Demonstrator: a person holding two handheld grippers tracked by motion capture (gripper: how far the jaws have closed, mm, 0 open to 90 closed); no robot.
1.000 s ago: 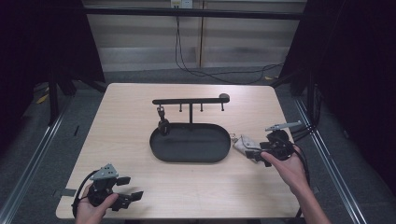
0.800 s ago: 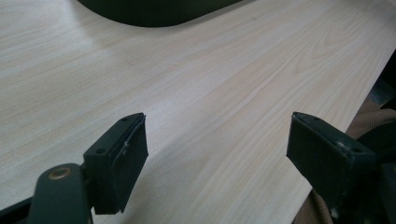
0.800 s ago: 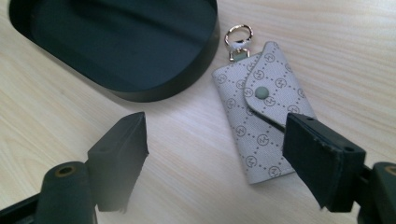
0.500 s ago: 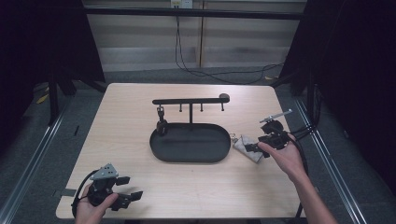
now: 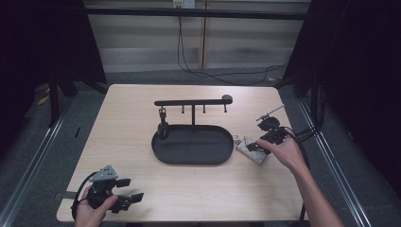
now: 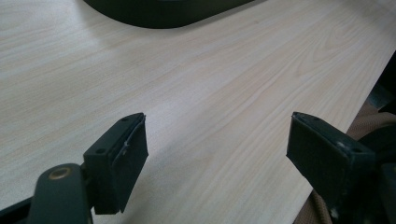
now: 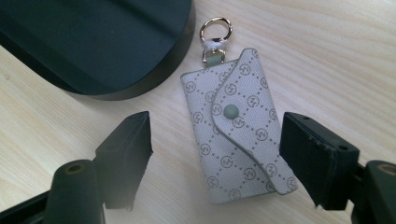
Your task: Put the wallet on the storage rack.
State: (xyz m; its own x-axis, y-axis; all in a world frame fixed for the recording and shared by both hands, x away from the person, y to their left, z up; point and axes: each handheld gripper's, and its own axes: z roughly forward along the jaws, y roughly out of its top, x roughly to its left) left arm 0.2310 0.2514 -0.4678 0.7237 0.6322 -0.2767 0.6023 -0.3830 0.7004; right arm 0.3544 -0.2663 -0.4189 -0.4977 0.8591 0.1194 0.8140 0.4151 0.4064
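Two spread jaws of the right hand-held gripper point(image 7: 215, 163), just closing, flank a key pouch point(image 7: 236, 126) on the tabletop point(image 5: 142, 118) beside the black tray point(image 5: 193, 146), whose far rim is cut off; left hand-held gripper point(image 6: 215, 154) gapes.

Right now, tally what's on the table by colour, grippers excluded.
Black: 2 — oval tray with its hook stand; small item hanging from the stand
Grey patterned: 1 — key pouch
Total: 3
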